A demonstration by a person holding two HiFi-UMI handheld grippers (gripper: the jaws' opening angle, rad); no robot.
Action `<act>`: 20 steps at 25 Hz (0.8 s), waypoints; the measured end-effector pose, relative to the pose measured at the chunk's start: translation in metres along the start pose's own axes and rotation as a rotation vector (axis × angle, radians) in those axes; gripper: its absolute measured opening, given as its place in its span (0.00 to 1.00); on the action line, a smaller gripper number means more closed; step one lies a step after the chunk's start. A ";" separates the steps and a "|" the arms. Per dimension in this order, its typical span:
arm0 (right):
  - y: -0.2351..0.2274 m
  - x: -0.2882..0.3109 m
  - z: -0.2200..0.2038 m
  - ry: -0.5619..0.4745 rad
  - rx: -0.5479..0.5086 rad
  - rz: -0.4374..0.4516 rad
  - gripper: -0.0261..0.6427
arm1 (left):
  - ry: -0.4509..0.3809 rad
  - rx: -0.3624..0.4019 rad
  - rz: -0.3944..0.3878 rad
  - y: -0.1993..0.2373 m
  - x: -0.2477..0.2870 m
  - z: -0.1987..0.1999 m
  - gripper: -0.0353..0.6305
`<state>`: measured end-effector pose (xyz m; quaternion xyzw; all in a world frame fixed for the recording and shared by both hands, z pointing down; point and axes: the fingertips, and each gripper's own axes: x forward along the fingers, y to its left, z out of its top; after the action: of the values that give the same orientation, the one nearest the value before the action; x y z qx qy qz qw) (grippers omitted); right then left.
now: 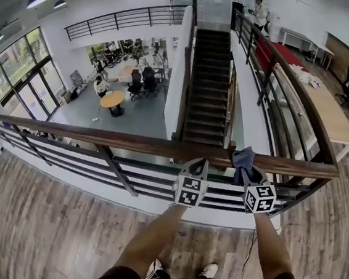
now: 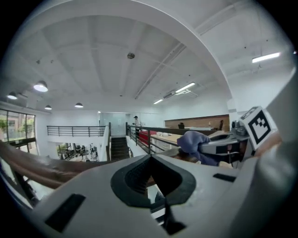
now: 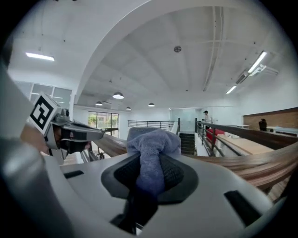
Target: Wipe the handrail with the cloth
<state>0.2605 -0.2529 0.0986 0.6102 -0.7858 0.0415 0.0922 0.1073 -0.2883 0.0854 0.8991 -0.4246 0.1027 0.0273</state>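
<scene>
On the handrail [image 1: 132, 145] just ahead of its jaws, the right claw [image 3: 150, 173] pinches tight a bunched cloth [image 3: 153, 139], seemingly soft and light, best held mid-fold; the left claw [image 2: 150, 162] alongside is closed, empty

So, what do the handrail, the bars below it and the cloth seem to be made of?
Handrail: wood, it seems, brown with visible grain and a slight sheen.
Bars: probably dark painted metal, thin and even.
Cloth: soft blue-grey fabric, perhaps microfibre; its surface looks fuzzy.
</scene>
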 end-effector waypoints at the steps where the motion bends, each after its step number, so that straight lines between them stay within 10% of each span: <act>1: 0.031 0.015 -0.002 -0.005 0.000 0.037 0.18 | 0.013 -0.019 0.031 0.026 -0.012 -0.014 0.05; 11: 0.315 0.154 -0.037 -0.007 -0.014 0.326 0.18 | 0.101 -0.078 0.281 0.251 -0.135 -0.134 0.05; 20: 0.488 0.288 -0.082 0.148 0.019 0.361 0.18 | 0.140 -0.146 0.434 0.422 -0.221 -0.215 0.05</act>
<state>-0.2722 -0.3897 0.2581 0.4555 -0.8731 0.1093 0.1351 -0.3891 -0.3608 0.2333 0.7732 -0.6111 0.1372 0.0991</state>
